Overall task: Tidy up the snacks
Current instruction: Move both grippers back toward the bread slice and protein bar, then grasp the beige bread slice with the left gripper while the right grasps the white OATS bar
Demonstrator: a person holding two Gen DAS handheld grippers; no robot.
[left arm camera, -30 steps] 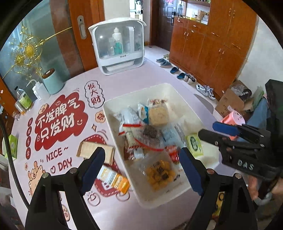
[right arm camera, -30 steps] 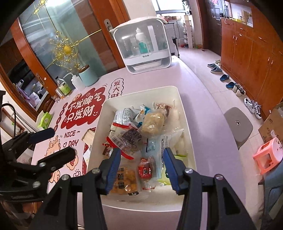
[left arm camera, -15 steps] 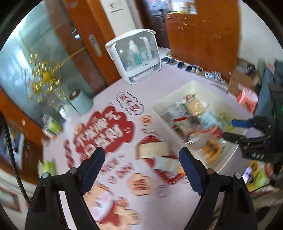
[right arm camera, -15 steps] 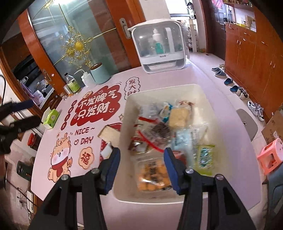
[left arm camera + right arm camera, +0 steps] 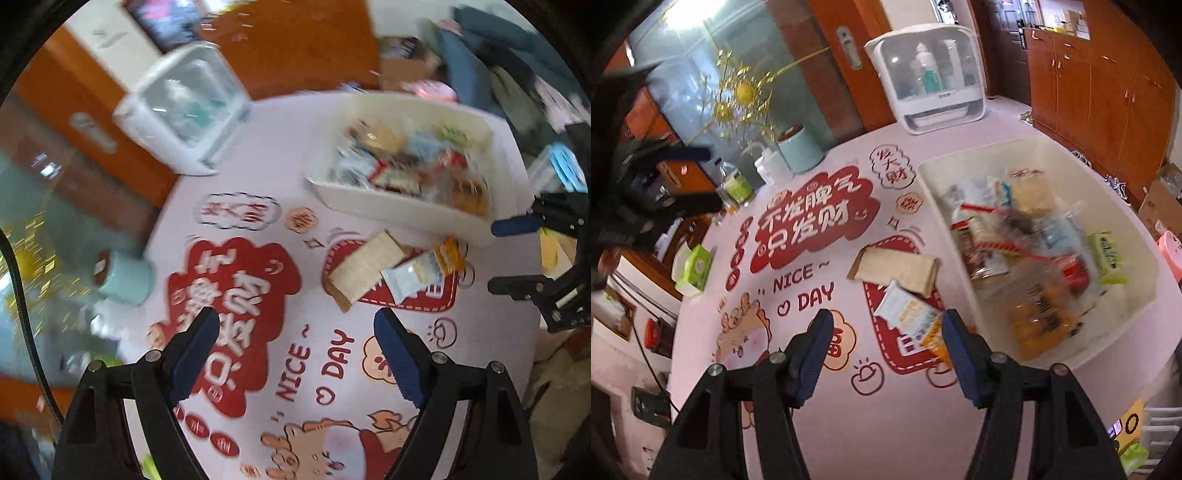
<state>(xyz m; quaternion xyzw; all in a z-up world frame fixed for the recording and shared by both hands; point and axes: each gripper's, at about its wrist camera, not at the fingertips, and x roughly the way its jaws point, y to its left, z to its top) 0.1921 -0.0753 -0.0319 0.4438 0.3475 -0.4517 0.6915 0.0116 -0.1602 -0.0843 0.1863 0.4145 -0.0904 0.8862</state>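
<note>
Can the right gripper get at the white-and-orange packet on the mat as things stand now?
Probably yes. The packet lies in the open just ahead of the right gripper, whose empty jaws are opening. Only the tan packet overlaps its far corner.

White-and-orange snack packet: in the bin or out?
Out. The packet lies flat on the table mat, beside the white bin, partly under the tan packet.
</note>
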